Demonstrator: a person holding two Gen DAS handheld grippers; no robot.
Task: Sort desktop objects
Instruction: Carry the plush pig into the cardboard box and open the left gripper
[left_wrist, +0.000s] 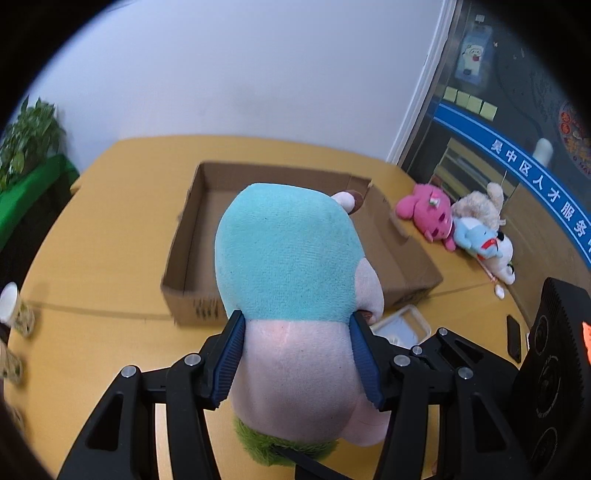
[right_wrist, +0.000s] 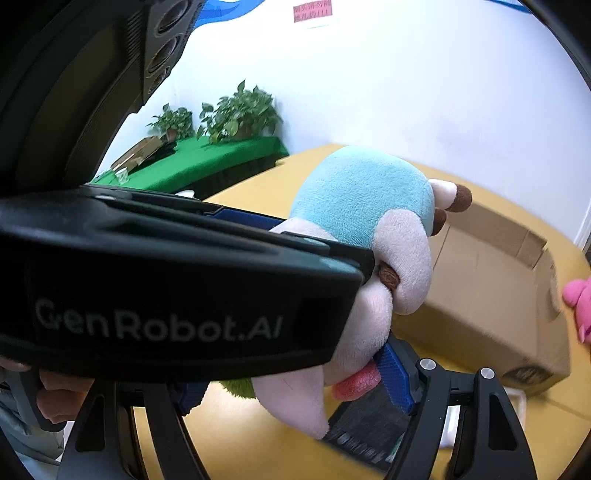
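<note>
My left gripper (left_wrist: 295, 325) is shut on a teal and pale pink plush toy (left_wrist: 291, 266) and holds it above the yellow table (left_wrist: 103, 236), in front of an open cardboard box (left_wrist: 207, 206). The same plush (right_wrist: 362, 199) shows in the right wrist view, with the left gripper's black body crossing in front. My right gripper (right_wrist: 291, 391) is open; its right blue pad (right_wrist: 395, 373) sits just below the plush, and the left pad is hidden behind the other gripper. The box (right_wrist: 491, 280) lies beyond the plush.
A pile of plush toys, pink (left_wrist: 424, 210), blue (left_wrist: 476, 236) and cream, lies right of the box. A white tray (left_wrist: 402, 326) sits near the box's front. Paper cups (left_wrist: 14, 306) stand at the left edge. A black phone (left_wrist: 513, 338) lies right. Potted plants (right_wrist: 240, 110) stand on a green shelf.
</note>
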